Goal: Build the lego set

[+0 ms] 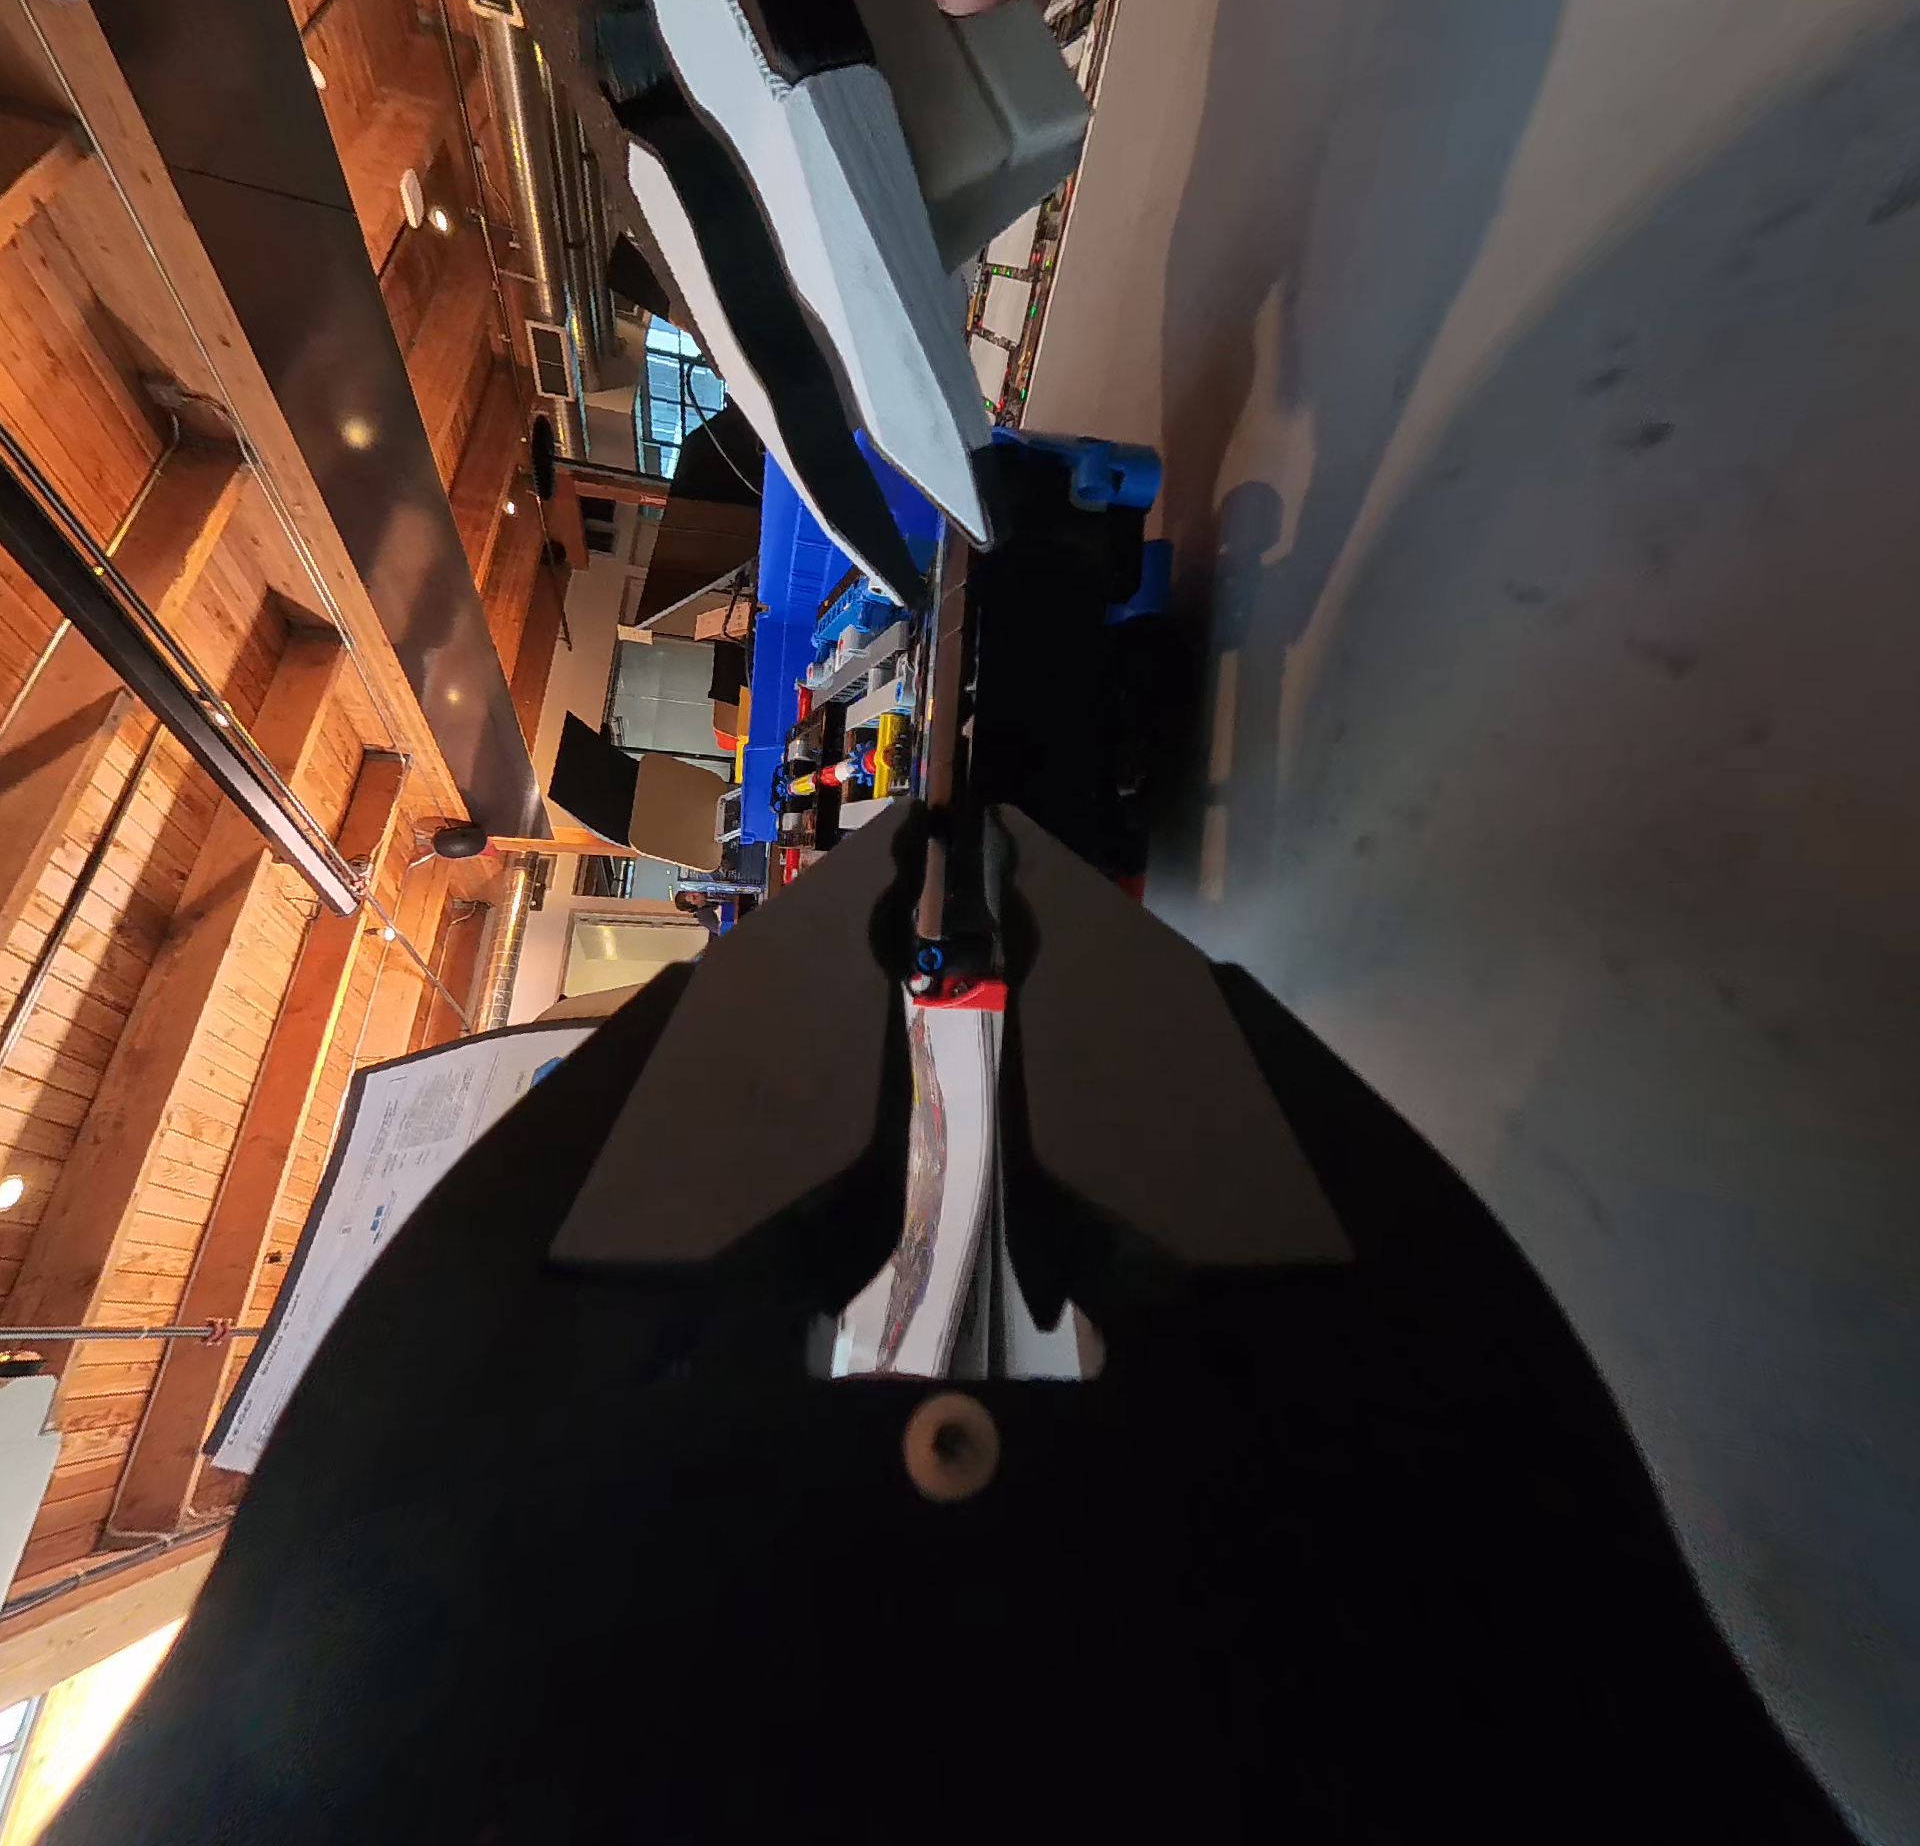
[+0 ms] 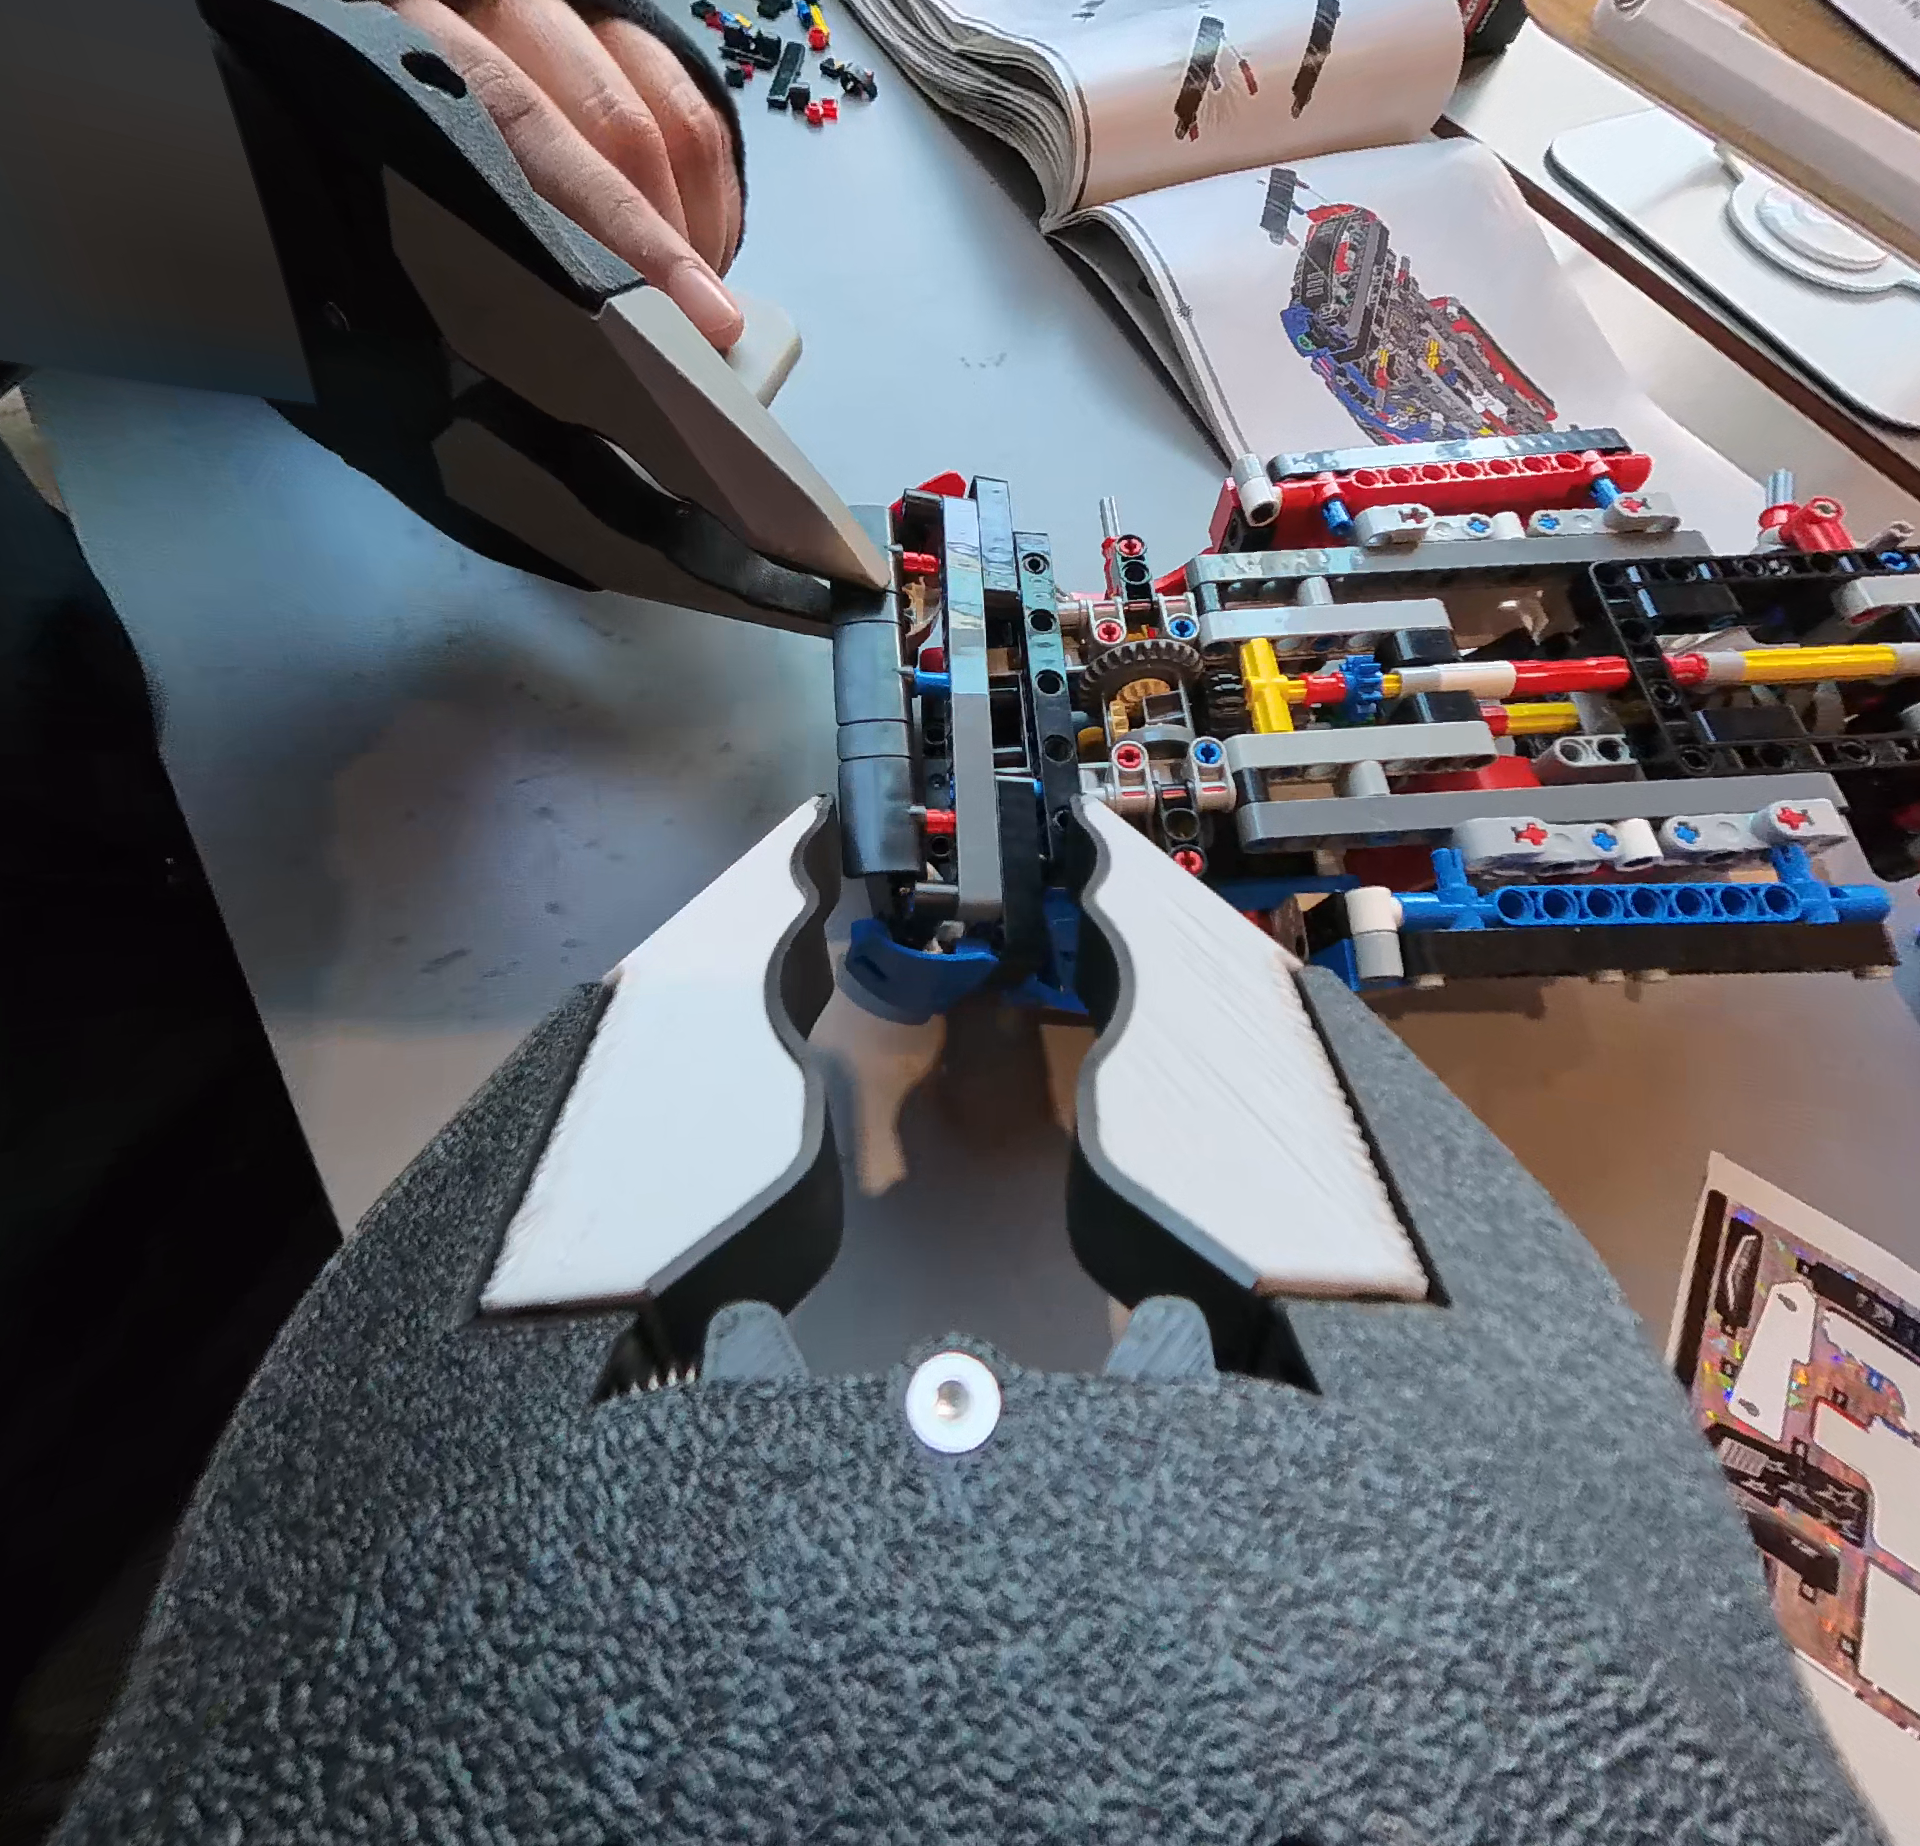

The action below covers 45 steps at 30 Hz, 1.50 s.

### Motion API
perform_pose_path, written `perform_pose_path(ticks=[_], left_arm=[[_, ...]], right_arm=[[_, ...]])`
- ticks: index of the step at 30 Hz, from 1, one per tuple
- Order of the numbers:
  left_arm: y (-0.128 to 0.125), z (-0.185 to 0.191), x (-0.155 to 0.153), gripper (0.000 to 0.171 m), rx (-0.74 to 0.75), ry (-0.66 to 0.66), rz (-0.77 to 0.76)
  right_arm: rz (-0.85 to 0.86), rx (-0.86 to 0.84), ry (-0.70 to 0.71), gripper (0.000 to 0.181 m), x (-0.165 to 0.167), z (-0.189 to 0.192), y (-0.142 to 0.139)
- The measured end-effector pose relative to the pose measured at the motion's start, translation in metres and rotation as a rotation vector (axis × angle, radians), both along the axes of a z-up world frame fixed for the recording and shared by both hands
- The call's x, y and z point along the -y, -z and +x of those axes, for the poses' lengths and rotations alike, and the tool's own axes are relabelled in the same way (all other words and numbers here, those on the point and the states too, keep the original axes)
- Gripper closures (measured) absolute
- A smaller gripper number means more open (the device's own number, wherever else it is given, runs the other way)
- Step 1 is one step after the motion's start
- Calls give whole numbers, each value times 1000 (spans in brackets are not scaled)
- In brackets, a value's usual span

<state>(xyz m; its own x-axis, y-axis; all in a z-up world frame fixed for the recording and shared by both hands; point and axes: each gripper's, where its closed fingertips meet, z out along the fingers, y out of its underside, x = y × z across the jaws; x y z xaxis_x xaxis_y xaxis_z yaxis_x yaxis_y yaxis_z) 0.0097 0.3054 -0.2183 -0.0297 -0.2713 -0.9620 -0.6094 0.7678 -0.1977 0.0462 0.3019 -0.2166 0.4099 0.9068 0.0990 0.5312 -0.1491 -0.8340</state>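
A long lego vehicle chassis (image 2: 1351,695) of grey, black, red, blue and yellow beams lies on the grey table (image 2: 499,757). My right gripper (image 2: 951,809) straddles its near end, one finger on the black end panel, the other on a black beam; it looks shut on that end section. My left gripper (image 2: 857,586), held by a hand (image 2: 592,134), comes in from the upper left, its tips pinched on the far corner of the same end panel. In the left wrist view my left gripper (image 1: 951,825) closes on the chassis's thin edge (image 1: 1039,653), and the right gripper (image 1: 945,560) reaches in from above.
An open instruction booklet (image 2: 1351,269) lies behind the chassis. Loose small pieces (image 2: 779,20) are scattered at the far left. A sticker sheet (image 2: 1808,1381) lies at the near right. A white device (image 2: 1766,207) sits at the far right. A blue bin (image 1: 790,549) stands beyond the model. Tip to tip, the grippers are about 5 cm apart.
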Motion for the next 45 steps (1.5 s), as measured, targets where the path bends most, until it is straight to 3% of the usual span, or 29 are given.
perform_pose_path(ticks=[8, 20, 28, 45], left_arm=[[-4, -1, -7, 169, -12, 10, 32], [-4, -3, -11, 169, -12, 54, 37], [-1, -8, -18, 169, -26, 57, 49], [-1, -8, -19, 169, -30, 153, 3]], right_arm=[[-41, 10, -41, 138, -2, -4, -9], [-84, 146, -117, 140, -7, -31, 1], [-206, 108, -76, 147, -17, -40, 5], [-263, 86, -27, 148, -18, -37, 4]])
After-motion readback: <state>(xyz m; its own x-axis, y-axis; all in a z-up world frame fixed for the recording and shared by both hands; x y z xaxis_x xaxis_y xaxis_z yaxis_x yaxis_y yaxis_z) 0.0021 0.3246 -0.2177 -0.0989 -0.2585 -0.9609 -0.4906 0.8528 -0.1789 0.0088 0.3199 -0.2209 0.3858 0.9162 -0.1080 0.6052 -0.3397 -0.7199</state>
